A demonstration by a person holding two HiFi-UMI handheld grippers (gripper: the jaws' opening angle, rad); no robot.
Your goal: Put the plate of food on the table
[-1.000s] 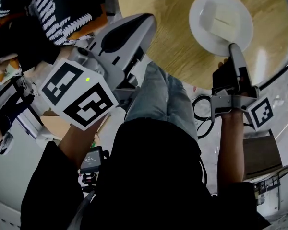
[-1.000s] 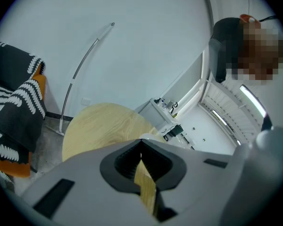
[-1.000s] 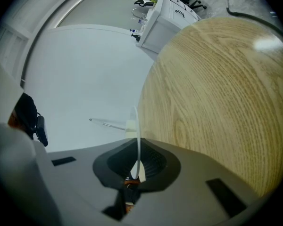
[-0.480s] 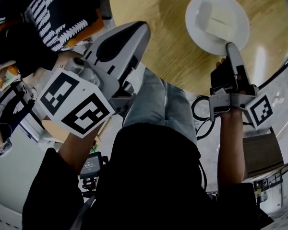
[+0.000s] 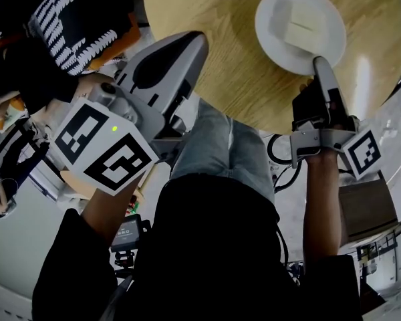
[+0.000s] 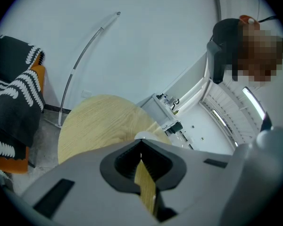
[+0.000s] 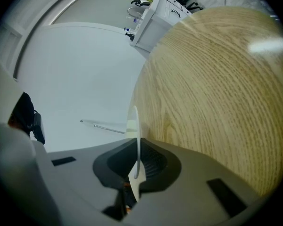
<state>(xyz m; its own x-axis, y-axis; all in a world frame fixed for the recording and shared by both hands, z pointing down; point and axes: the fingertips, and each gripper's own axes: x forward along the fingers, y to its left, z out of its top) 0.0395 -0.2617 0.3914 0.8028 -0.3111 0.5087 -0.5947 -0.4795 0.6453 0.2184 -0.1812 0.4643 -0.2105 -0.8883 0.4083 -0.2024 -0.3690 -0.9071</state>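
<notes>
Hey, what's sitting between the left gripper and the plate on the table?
Nothing. The head view shows only bare wooden tabletop between the left gripper and the plate.

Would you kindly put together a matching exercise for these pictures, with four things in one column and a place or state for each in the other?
1 white plate
2 right tool
3 left tool
4 striped cloth

A clamped on a rim
B carries pale food, over the wooden table
C black and white, left of the table
D jaws together, empty

Pairs: 1-B, 2-A, 3-D, 4-C
</notes>
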